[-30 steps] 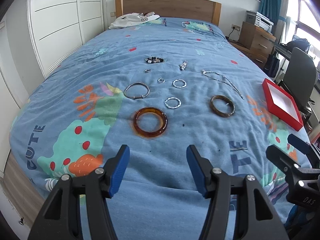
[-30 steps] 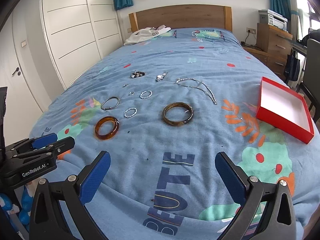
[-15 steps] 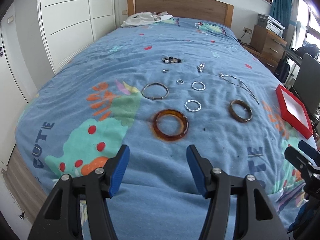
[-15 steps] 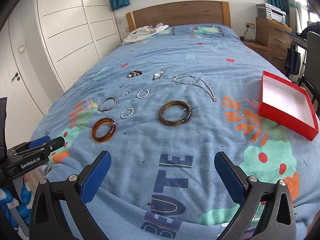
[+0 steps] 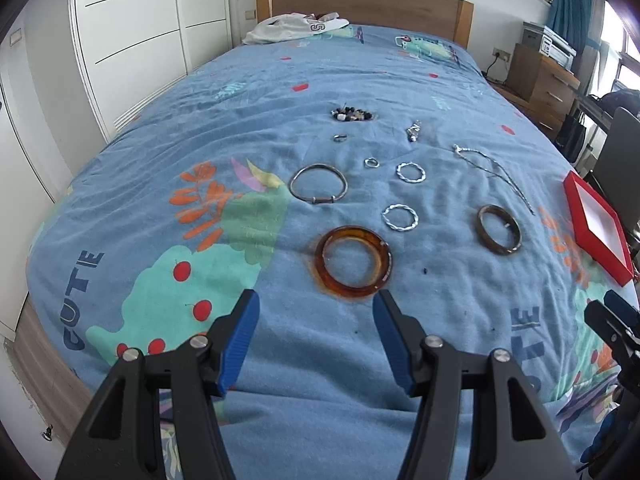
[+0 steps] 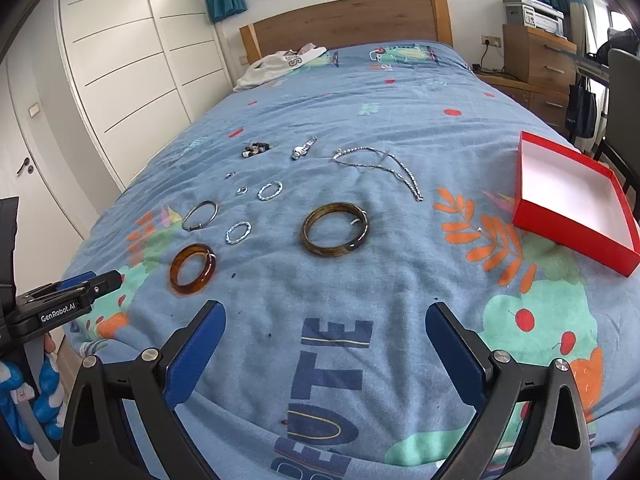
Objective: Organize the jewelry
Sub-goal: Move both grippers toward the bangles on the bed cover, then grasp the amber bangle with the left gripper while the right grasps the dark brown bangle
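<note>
The left tool [image 5: 316, 306] is held open over the near edge of the bed [image 5: 280, 92], with the amber bangle [image 5: 353, 263] lying just past its tips. The right tool [image 6: 324, 322] is held wide open and empty too. Silver rings [image 6: 237, 233], a brown bangle [image 6: 334, 229] and a chain [image 6: 380, 164] are spread on the blanket, and the red box [image 6: 576, 200] is seen far to the right.

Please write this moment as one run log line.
left hand-held gripper: open, before amber bangle | right hand-held gripper: open | red box: empty
</note>
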A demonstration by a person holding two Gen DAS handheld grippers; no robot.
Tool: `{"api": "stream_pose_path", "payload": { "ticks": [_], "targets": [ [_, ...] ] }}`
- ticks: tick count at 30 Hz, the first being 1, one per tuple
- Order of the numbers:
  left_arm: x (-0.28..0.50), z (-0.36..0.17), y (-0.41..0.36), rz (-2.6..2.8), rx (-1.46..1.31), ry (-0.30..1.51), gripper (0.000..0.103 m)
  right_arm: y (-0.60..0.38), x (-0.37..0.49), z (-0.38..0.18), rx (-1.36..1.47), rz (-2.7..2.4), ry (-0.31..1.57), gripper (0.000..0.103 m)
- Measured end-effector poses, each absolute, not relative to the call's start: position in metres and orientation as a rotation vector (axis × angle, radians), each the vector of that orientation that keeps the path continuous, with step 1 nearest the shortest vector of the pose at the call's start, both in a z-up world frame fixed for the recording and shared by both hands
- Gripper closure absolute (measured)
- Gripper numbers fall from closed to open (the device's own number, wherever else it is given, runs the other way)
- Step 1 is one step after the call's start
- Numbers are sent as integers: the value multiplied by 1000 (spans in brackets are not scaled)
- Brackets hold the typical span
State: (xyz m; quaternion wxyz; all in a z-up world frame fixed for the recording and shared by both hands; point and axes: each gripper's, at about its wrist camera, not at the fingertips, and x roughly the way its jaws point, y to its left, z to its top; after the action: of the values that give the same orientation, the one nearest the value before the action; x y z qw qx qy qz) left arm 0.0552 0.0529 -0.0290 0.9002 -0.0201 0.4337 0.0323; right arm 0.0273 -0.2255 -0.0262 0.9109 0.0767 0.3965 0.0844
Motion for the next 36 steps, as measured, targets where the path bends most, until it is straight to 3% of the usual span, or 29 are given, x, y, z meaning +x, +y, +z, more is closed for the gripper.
{"api": "stream_pose_path", "payload": {
  "ticks": [5, 28, 36],
  "targets": [
    [72, -36, 60, 63, -41, 909, 46, -231, 44, -30, 170, 174, 827, 11],
    [130, -75, 69, 71, -64, 962, 46, -234, 110, -58, 207, 162, 860, 17],
    [150, -93, 67, 84, -69, 998, 47, -241, 138, -76, 226, 147, 883, 30]
  ]
}}
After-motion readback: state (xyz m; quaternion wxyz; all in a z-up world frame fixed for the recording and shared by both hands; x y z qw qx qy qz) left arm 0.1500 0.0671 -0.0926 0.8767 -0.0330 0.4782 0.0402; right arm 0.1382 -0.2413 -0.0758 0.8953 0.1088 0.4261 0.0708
